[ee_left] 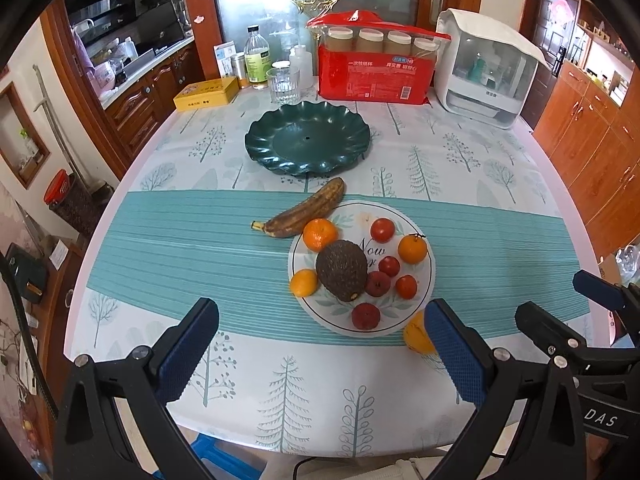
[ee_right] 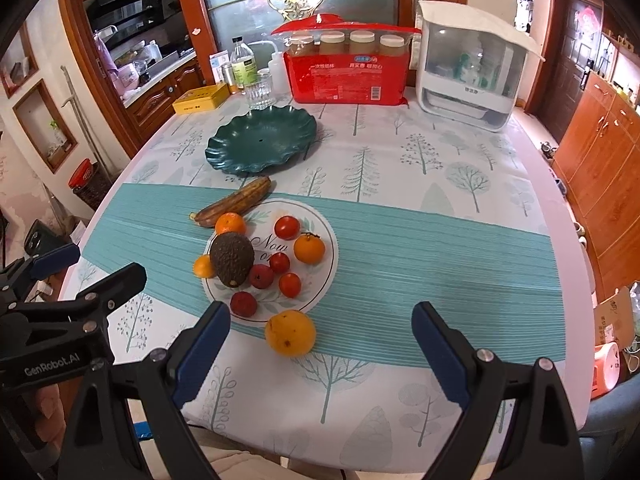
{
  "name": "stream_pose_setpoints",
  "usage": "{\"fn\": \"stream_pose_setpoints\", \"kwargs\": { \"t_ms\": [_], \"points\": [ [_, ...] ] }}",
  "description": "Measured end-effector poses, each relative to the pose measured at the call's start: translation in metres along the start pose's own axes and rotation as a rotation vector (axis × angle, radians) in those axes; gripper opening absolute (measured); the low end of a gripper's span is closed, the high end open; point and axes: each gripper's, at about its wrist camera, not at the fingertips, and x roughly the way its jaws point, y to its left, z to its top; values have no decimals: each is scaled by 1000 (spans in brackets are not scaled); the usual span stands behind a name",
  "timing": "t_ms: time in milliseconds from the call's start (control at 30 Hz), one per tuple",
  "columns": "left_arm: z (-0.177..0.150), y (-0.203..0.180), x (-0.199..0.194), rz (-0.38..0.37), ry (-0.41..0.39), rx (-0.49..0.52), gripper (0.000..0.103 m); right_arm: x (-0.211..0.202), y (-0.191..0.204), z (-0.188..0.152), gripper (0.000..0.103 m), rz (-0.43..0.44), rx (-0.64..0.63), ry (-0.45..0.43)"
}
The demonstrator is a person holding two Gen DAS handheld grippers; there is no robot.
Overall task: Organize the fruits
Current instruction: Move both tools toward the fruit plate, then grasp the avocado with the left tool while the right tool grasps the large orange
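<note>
On the tree-print tabletop [ee_right: 400,184], fruit crowds the white plate [ee_right: 324,276]; a banana [ee_right: 234,202] lies between it and the green dish [ee_right: 260,144]. My left gripper [ee_left: 320,344] and right gripper [ee_right: 320,344] hover empty, fingers spread apart.

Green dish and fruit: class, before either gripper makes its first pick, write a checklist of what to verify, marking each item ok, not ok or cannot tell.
1. Left gripper open, holding nothing: ok.
2. Right gripper open, holding nothing: ok.
3. Green dish bare and ready for fruit: ok.
4. All fruit on the white plate: not ok; the banana and the big orange lie on the cloth.
5. Avocado free to lift: cannot tell; small fruit crowd it.
6. Fruit firm enough to squeeze: cannot tell.
</note>
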Motion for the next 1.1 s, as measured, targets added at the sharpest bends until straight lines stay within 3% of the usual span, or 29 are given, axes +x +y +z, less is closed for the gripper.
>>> {"fn": "stream_pose_setpoints", "kwargs": {
  "t_ms": [333,500,800,1100],
  "points": [
    [9,18,23,18,7,-61,102,26,-5,1,92,42,-1,86],
    [15,25,47,13,23,-28,102,48,-12,1,89,63,20,139],
    [24,25,103,-122,118,-27,102,100,-7,-17,88,113,-15,258],
    [32,15,156,-164,202,6,95,140,3,-24,80,129,-41,326]
  ]
}}
